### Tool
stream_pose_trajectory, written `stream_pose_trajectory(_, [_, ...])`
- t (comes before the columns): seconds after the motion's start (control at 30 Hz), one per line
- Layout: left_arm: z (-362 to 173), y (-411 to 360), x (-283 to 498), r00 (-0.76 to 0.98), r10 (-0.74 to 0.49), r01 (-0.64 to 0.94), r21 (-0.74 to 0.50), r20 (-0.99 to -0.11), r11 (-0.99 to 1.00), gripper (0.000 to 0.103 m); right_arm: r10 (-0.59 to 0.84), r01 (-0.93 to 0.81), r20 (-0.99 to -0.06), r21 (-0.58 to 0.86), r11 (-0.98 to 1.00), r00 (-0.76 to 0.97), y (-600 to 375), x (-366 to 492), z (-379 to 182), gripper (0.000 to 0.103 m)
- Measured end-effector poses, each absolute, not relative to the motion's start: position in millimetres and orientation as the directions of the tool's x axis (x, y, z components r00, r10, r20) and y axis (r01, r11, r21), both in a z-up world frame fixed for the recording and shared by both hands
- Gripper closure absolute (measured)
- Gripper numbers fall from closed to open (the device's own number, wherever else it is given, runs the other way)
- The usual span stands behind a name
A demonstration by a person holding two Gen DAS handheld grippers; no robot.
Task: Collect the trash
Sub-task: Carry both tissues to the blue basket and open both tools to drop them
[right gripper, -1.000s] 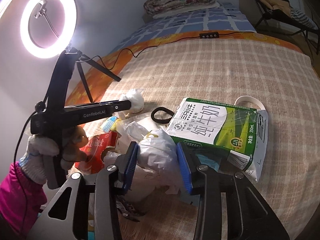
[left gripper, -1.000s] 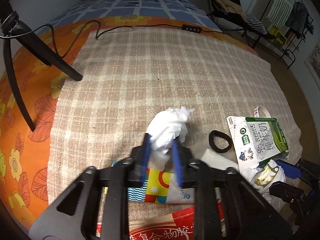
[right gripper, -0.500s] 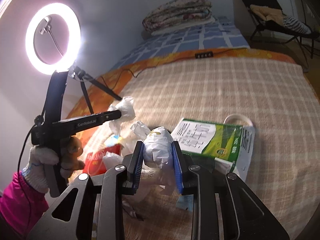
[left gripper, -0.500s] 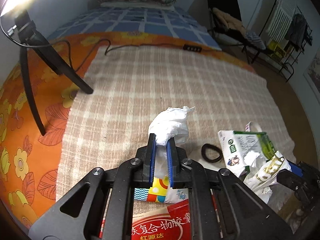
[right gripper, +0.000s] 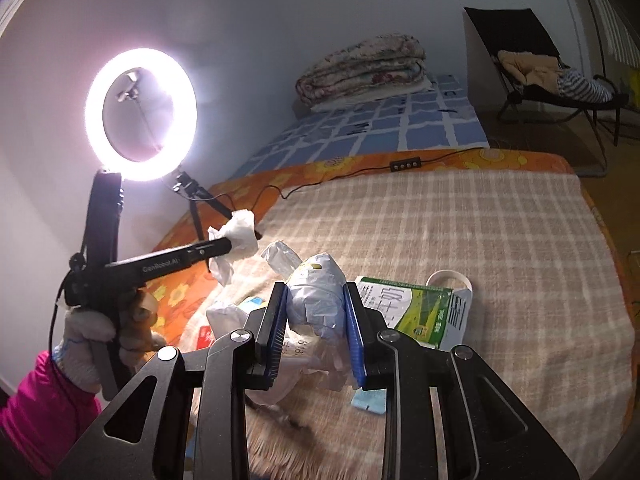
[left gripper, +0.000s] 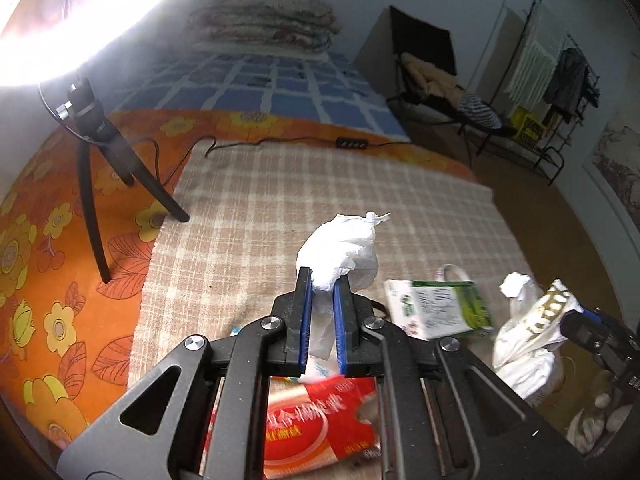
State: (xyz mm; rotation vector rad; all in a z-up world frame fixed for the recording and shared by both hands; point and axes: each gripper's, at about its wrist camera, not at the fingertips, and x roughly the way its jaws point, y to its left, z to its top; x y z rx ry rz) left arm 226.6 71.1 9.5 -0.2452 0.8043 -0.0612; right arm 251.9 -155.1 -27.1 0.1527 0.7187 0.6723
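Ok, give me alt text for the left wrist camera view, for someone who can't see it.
The left gripper is shut on a crumpled white tissue, held above a beige plaid blanket. A red printed packet lies beneath it, a green-and-white milk carton to the right, and a black tripod stands at left.

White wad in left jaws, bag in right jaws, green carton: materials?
White wad: tissue paper, matte, soft crumpled folds. Bag: thin plastic film, likely; glossy crinkles. Milk carton: coated paperboard, printed, slight sheen, flattened.
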Motion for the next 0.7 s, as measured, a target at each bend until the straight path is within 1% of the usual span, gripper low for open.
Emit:
stream_pose_trajectory(0.17, [26.2, 55.9, 192.3, 0.704, -0.181, 0.008, -0.248, -0.686, 0.969, 0.095, 0.624, -0.532, -0.554, 0.343, 0.774, 0.551, -166.5, 227.3, -18.7, 0.078])
stream_pose_trajectory(0.43, [27.8, 29.5, 125.3, 0.680, -0.232, 0.077, -0.247, -0.695, 0.966, 0.095, 0.624, -0.560, -0.575, 0.315, 0.766, 0.529, -184.8, 180.9, -16.9, 0.078])
stream_pose_trajectory(0.7, [9.3, 4.7, 64.1, 0.633, -0.284, 0.134, -0.258, -0.720, 0.957, 0.095, 0.607, -0.568, -0.641, 0.306, 0.764, 0.471, -197.0, 131.2, -44.5, 0.078])
